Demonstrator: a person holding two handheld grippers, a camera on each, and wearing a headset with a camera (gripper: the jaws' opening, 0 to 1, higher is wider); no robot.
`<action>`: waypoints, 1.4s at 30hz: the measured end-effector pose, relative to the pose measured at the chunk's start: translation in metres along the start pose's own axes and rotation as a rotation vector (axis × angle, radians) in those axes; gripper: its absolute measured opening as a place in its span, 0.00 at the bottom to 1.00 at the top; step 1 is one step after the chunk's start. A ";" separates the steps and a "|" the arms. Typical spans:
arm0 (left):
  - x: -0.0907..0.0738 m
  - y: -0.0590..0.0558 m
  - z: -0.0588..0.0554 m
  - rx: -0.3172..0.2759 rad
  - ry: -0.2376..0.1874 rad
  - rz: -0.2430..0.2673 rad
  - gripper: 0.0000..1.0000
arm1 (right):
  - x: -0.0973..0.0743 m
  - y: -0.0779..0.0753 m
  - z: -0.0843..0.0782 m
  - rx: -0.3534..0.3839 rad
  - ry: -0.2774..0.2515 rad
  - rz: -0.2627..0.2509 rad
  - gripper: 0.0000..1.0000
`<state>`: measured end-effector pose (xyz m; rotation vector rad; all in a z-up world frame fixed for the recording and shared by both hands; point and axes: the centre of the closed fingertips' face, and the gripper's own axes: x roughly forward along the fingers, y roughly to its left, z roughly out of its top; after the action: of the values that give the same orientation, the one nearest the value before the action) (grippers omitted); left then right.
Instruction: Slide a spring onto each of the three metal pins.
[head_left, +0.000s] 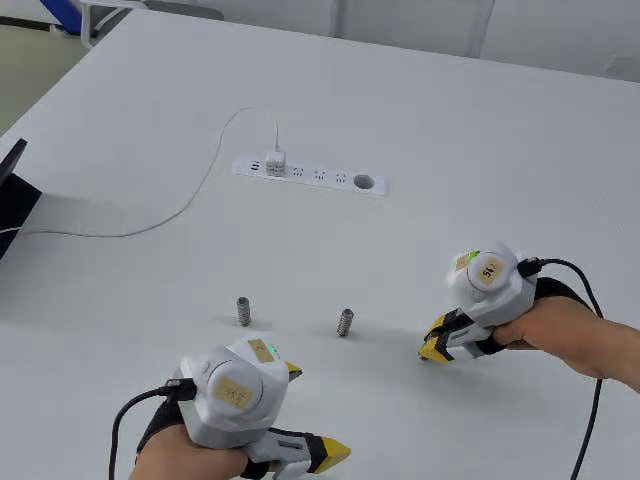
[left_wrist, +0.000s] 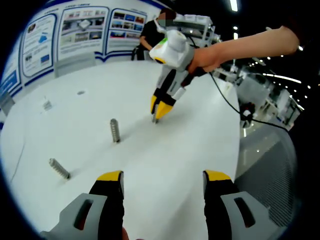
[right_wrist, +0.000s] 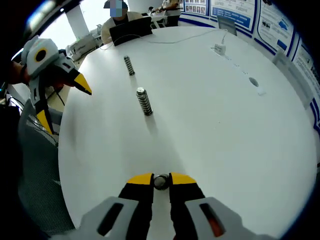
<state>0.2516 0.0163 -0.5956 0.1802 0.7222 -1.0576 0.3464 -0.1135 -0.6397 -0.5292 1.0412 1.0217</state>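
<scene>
On the surface (head_left: 450, 120), one spring (head_left: 243, 311) and a second spring (head_left: 345, 321) stand upright. My right tool (right_wrist: 161, 179) pinches a metal piece (right_wrist: 161, 183), probably the third; my left tool (left_wrist: 162, 180) gapes empty. Next: seat it straight.

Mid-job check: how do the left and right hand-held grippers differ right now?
The left hand-held gripper has its jaws wide apart with nothing between them; the right hand-held gripper has its jaws shut on a small metal piece. The right one points its tips down at the table; the left one is held more level. Both have yellow tips.
</scene>
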 end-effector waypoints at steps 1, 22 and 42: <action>0.000 0.000 0.000 -0.001 -0.001 0.000 0.65 | 0.001 0.000 0.000 0.001 0.001 0.000 0.13; -0.002 -0.002 -0.002 -0.008 -0.002 0.001 0.66 | -0.011 -0.004 -0.004 0.022 -0.010 -0.034 0.35; -0.019 0.005 -0.010 -0.035 -0.009 0.031 0.66 | -0.042 -0.001 -0.026 0.339 -0.226 -0.161 0.49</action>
<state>0.2459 0.0372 -0.5925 0.1558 0.7274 -1.0151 0.3305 -0.1522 -0.6136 -0.2099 0.9285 0.7242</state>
